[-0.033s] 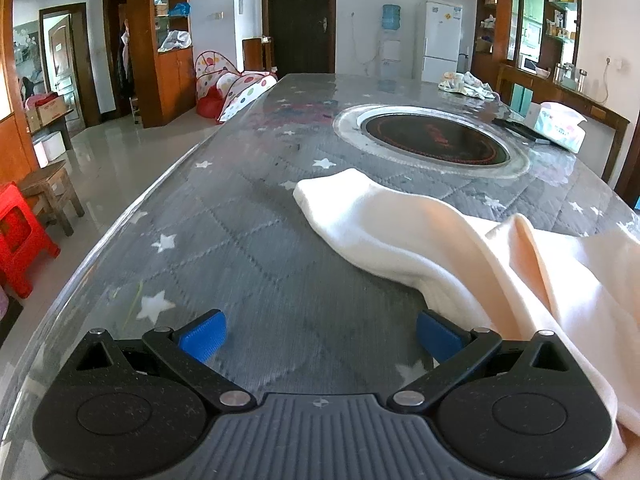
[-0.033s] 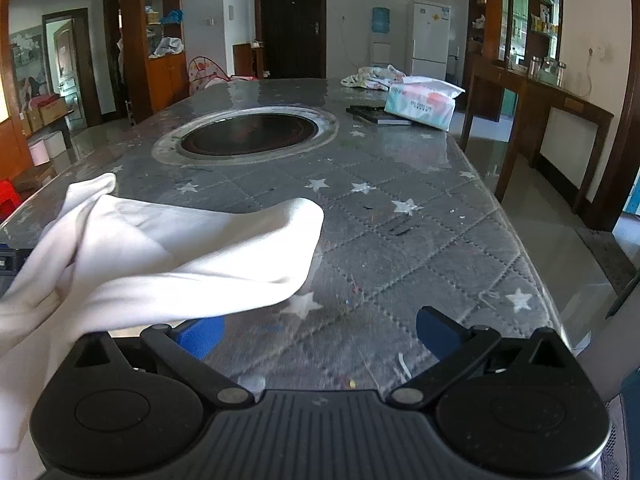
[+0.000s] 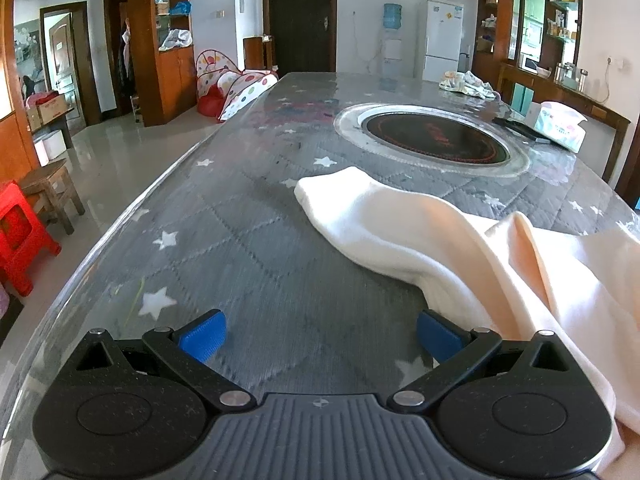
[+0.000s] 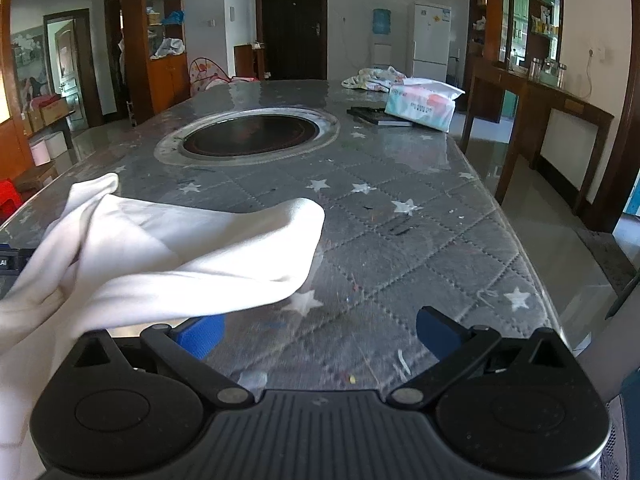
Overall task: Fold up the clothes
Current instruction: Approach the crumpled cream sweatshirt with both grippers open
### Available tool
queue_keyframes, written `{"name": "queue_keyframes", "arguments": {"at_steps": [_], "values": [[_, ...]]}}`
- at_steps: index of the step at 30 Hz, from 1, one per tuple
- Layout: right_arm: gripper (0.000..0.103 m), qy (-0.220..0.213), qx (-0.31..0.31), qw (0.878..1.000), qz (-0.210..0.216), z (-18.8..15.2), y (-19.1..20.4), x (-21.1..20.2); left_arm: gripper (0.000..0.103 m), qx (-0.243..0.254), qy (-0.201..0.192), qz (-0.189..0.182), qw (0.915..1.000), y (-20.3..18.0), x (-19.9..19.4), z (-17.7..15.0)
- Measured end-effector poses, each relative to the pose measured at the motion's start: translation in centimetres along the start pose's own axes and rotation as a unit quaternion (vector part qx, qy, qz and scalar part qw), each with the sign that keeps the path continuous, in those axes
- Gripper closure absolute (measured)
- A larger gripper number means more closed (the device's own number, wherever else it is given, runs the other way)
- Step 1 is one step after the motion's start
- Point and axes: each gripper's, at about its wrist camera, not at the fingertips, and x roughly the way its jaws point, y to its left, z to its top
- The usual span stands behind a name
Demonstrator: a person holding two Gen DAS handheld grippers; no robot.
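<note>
Nearest, both the left gripper [image 3: 320,332] and the right gripper [image 4: 318,330] have jaws spread wide, holding nothing, probably poised to pick an edge. Between them the cream garment [image 3: 420,232] lies rumpled on the bench [image 3: 248,240], unfolded. Farther off sit the inset cooktop [image 4: 250,136] and a tissue pack [image 4: 420,106].

Both wrist views low over the table [image 3: 248,240], facing lengthwise — left beside right, sharing cloth [image 3: 400,232], cooktop [image 4: 250,136]
</note>
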Motion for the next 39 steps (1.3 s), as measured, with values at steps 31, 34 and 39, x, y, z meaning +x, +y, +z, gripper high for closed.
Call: {"name": "queue_keyframes", "arguments": {"at_steps": [31, 34, 39], "values": [[0.000, -0.016, -0.006, 0.997, 0.076, -3.2, 3.8, -8.4, 0.000, 0.039, 0.024, -0.021, 0.9988, -2.2, -8.8, -3.5], [0.000, -0.016, 0.005, 0.997, 0.074, -3.4, 4.0, -9.2, 0.000, 0.041, 0.022, -0.023, 0.9986, -2.6, -9.4, -3.7], [0.000, -0.007, 0.029, 0.997, 0.077, -3.7, 4.2, -10.0, 0.000, 0.053, 0.020, -0.021, 0.9982, -3.3, -10.2, -3.8]]}}
